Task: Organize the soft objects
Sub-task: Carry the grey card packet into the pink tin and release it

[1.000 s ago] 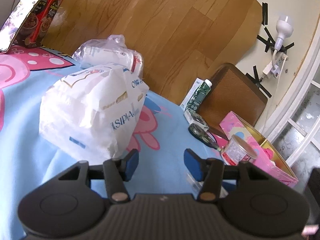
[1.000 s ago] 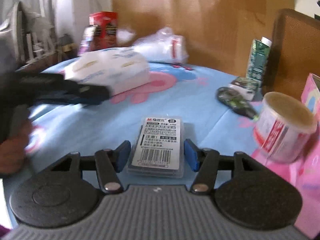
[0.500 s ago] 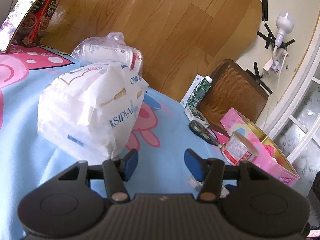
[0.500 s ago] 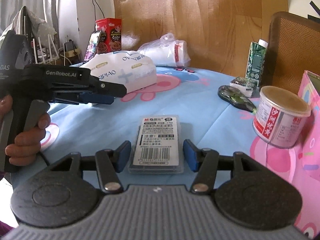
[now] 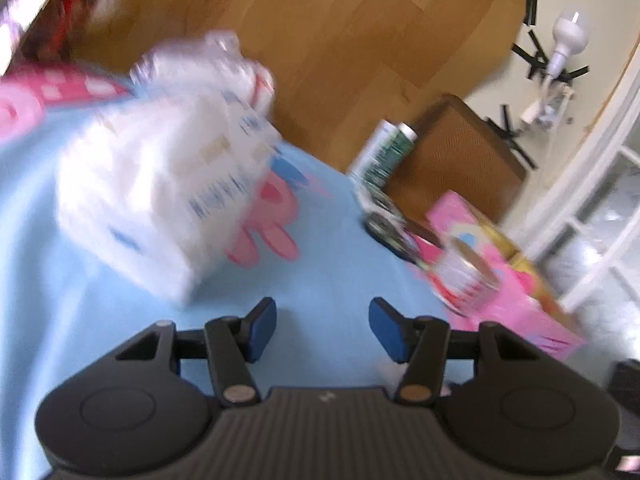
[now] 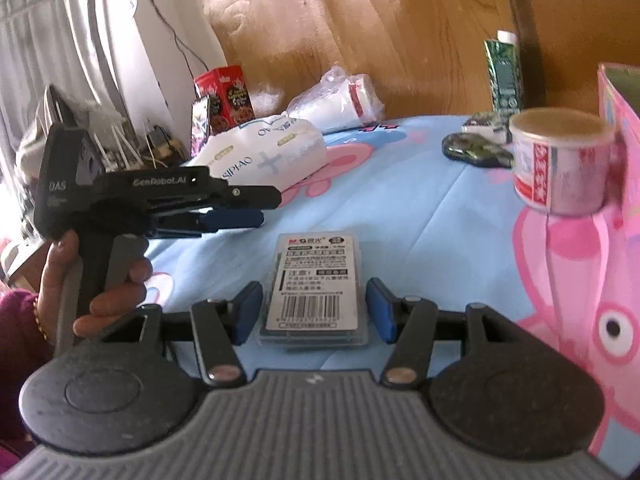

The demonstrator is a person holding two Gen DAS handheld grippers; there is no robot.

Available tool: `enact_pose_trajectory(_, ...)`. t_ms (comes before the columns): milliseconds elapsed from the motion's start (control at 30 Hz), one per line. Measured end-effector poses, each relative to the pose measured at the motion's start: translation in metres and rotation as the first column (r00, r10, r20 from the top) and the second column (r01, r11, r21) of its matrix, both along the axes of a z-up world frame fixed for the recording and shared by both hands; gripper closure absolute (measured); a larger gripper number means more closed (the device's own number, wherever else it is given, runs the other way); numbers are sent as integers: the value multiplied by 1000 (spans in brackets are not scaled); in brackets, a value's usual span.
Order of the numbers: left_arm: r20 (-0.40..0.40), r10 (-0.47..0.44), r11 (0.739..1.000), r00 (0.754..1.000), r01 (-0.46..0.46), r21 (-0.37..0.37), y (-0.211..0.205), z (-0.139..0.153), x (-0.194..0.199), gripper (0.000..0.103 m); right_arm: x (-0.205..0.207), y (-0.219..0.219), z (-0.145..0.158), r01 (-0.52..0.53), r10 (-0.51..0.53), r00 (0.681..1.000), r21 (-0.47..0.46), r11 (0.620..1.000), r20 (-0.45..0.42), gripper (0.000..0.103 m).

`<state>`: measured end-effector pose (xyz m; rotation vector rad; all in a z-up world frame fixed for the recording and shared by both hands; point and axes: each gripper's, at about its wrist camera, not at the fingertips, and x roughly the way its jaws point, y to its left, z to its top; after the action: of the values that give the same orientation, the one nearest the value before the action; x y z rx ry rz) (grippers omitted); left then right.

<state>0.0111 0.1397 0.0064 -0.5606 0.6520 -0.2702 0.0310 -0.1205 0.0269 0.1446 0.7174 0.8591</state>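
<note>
Since a second ago the right gripper (image 6: 314, 307) has rolled, so the table now tilts in its view, and the left gripper (image 5: 322, 330) has swung a little, blurring its picture; the tissue pack (image 5: 160, 204) sits slightly farther from its fingertips than before.

That tissue pack is a soft, puffy white bag with blue lettering, lying on the blue cartoon tablecloth (image 5: 320, 264) toward the far left part of the table. It looks a bit crumpled, not squared off. Just behind it lies a clear plastic bag of white rolls (image 6: 340, 98) with a red stripe, close to the table's back edge by the wood-panelled wall.

The left gripper hangs short of the pack, jaws apart with only bare cloth between them; a hand (image 6: 100, 276) holds its handle. The right gripper's jaws stand on either side of a flat card pack with a barcode (image 6: 316, 284) that lies on the cloth; small gaps show at both pads, so it is released, not clenched.

Open cloth stretches between the card pack and the tissue pack. The right side is crowded: a round tin (image 6: 564, 160), a pink box (image 6: 620, 216), a green carton (image 6: 502, 76) and a dark tape dispenser (image 6: 474, 152). A red box (image 6: 226, 94) stands at the back left.
</note>
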Motion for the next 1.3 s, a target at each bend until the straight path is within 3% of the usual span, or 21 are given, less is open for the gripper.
enact_pose_trajectory(200, -76, -145, 979, 987, 132, -155, -27, -2, -4, 50, 0, -9, -1, 5, -3, 999, 50, 999, -36, 44)
enact_pose_trajectory(267, -94, -163, 975, 982, 146, -168, -37, -4, 0, 51, -1, -9, -1, 3, -2, 1000, 48, 999, -25, 44)
enact_pose_trajectory(300, -99, -168, 975, 981, 151, -161, -42, -5, 2, 53, -2, -9, 0, 1, 0, 1000, 45, 999, -16, 44)
enact_pose_trajectory(467, -109, -192, 974, 975, 176, -143, -61, -6, 13, 81, -7, -16, 2, 12, -13, 1000, 60, 998, 16, 44)
enact_pose_trajectory(533, -93, -222, 968, 971, 208, -142, -71, 1, 17, 84, -9, -21, 2, 22, -24, 999, 63, 998, 22, 44)
enact_pose_trajectory(667, -33, -299, 953, 954, 296, -72, -106, 26, 33, 84, -9, -38, 7, 76, -81, 995, 74, 994, 64, 44)
enact_pose_trajectory(800, 45, -384, 922, 922, 386, -45, -148, 59, 60, 83, -3, -68, 27, 168, -182, 974, 110, 980, 137, 44)
enact_pose_trajectory(1000, 121, -482, 876, 868, 482, 35, -235, 89, 107, 78, 10, -125, 58, 351, -373, 877, 125, 928, 303, 44)
enact_pose_trajectory(1133, 93, -479, 873, 873, 463, 150, -289, 87, 132, 73, 32, -156, 58, 481, -470, 795, 73, 873, 383, 44)
enact_pose_trajectory(1200, 74, -474, 871, 877, 455, 187, -303, 80, 135, 73, 45, -165, 50, 584, -525, 724, 6, 812, 448, 43)
enact_pose_trajectory(1300, 57, -474, 869, 879, 457, 191, -299, 68, 127, 73, 68, -180, 31, 751, -609, 604, -112, 650, 514, 42)
